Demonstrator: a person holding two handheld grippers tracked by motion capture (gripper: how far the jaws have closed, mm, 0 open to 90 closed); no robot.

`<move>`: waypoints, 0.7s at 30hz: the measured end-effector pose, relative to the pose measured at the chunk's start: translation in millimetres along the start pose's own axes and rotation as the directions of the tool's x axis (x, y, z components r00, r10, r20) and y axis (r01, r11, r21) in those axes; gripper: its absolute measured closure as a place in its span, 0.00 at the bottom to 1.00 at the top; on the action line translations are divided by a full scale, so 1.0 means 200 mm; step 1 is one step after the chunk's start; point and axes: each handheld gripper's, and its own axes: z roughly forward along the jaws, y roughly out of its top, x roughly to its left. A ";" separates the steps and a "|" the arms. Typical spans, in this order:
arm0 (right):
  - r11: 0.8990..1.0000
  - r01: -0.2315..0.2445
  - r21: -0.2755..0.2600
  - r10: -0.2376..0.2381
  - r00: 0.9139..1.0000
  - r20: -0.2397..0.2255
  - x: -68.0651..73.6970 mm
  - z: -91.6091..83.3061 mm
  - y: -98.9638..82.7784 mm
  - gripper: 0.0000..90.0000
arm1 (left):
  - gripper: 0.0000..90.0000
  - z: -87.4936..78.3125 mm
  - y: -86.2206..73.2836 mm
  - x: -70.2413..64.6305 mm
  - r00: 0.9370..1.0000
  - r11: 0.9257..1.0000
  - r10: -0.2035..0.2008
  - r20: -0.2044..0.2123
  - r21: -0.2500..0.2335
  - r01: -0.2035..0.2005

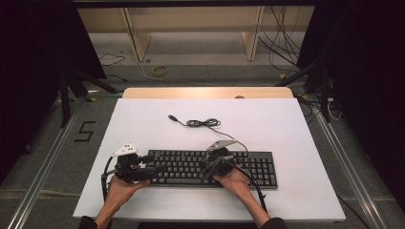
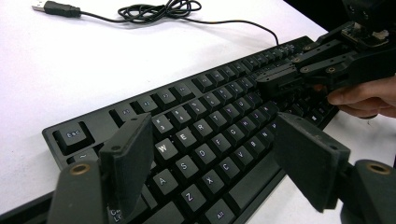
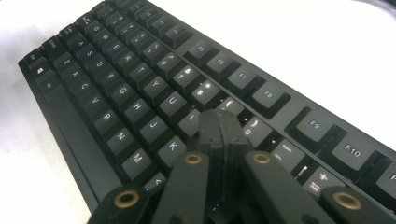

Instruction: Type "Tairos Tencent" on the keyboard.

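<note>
A black keyboard (image 1: 210,168) is laid flat on the white table (image 1: 267,124), towards the near edge and roughly centred, with its long side running across the high view. Its thin cable (image 1: 203,123) is seen trailing away over the white surface behind it, partly bundled in a small coil and ended by a USB plug (image 1: 173,117) lying loose. The left gripper (image 1: 145,167) is held low at the keyboard's left end by the left hand (image 1: 122,186), whose forearm is brought in from the bottom edge and angled slightly inward; the tool is pointed sideways along the key rows. In the left gripper view its jaws are shown standing wide apart above the left-hand letter keys, with nothing clasped between them. The right gripper (image 1: 215,164) is carried by the right hand (image 1: 234,179) over the middle of the keyboard, the wrist being tipped so that the tool slopes down towards the keys. In the right gripper view its jaws are seen pressed together, tips meeting, and their joined end is set just over the keys near the I and K; whether a key is actually touched cannot be told. The same closed tip (image 2: 275,84) is visible in the left gripper view, resting low over the upper rows.
</note>
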 end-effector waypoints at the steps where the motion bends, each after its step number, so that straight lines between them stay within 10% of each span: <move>1: 1.000 0.005 0.001 -0.005 1.000 0.006 0.00 0.00 0.00 1.00 | 0.32 0.00 0.00 0.00 1.000 1.000 -0.001 0.000 0.000 0.001; 21: 0.997 -0.050 -0.065 0.048 0.998 -0.034 -0.03 -0.09 0.00 0.93 | 0.32 0.02 -0.01 0.00 1.000 1.000 0.005 0.004 0.012 -0.005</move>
